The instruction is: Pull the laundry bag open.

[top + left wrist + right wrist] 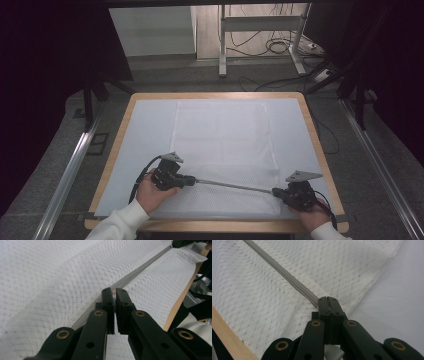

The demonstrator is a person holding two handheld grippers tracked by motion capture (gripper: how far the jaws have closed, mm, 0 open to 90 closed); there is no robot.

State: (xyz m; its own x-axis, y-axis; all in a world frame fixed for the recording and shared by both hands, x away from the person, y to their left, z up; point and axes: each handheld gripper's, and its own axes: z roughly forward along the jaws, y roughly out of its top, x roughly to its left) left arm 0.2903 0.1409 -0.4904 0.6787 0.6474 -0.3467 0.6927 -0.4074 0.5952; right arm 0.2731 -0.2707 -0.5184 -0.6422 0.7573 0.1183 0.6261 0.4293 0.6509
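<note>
Gripping the zip (232, 186) at its two ends, the left tongs (191, 181) and right tongs (276, 191) are both pinched shut on it, the grey line stretched taut between them. It crosses the near part of a white mesh bag (222, 150) lying flat on the bench (312, 130), over a pale sheet (145, 135).

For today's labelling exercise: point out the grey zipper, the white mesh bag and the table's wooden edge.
grey zipper (232, 186), high view, mid-length.
white mesh bag (220, 130), high view, upper panel.
table's wooden edge (229, 340), right gripper view, bare rim.
</note>
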